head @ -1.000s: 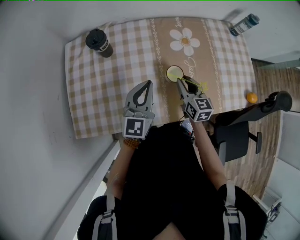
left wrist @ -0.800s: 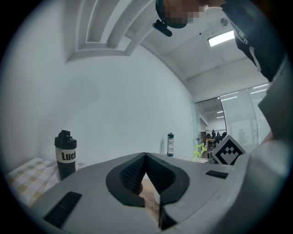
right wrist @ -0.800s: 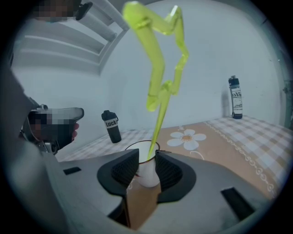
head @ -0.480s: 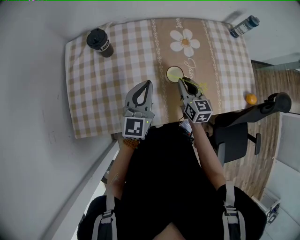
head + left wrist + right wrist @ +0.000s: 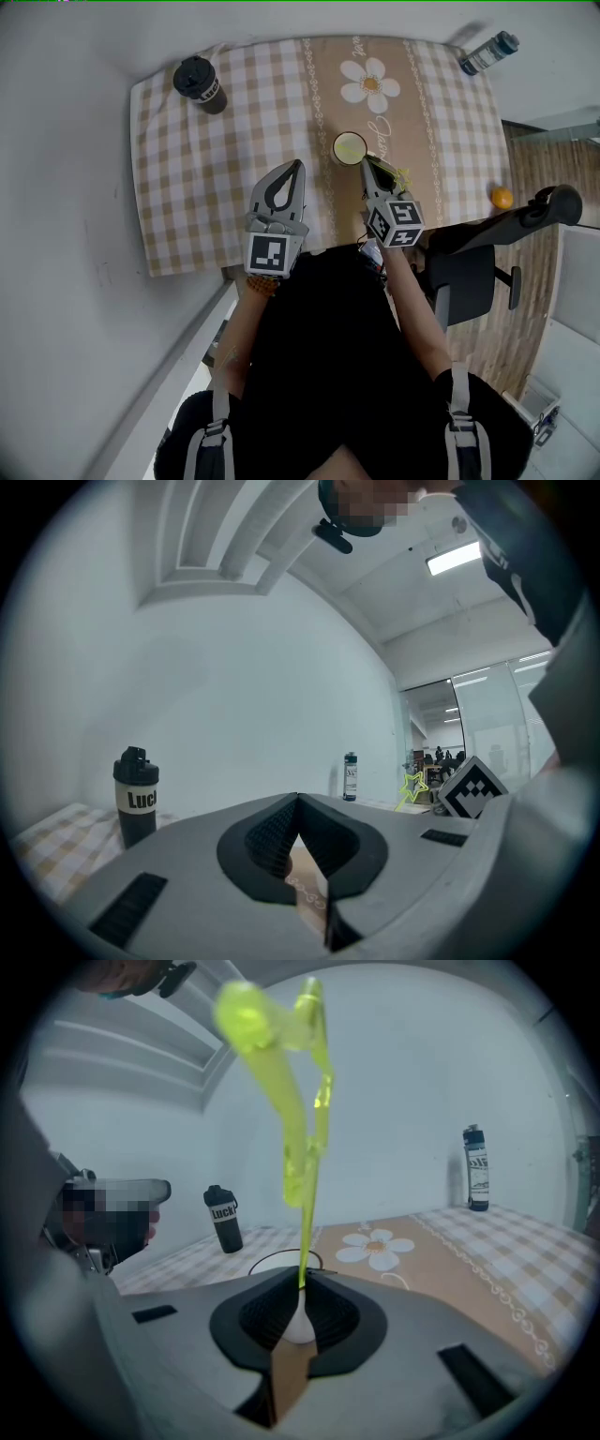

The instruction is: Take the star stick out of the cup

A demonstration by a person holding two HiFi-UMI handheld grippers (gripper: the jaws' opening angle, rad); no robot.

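The right gripper (image 5: 300,1285), jaws just closed tight on the thin star stick (image 5: 302,1162), may drag the cup (image 5: 349,147) over if it lifts slantwise.

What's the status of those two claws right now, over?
Left gripper shut, empty, hovering. Right gripper just closed on stick, beside cup. Nothing in the way.

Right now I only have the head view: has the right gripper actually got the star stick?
Observer: Yes. In the right gripper view, the right gripper has just been closing its fingers and now pinches the green star stick by its stem.
Operator: Where's the cup from there?
Observer: The cup shows its rim just beyond the fingertips, behind the stem.
Operator: And the left gripper?
Observer: The left gripper, in its own view, has its fingers together with nothing between them.
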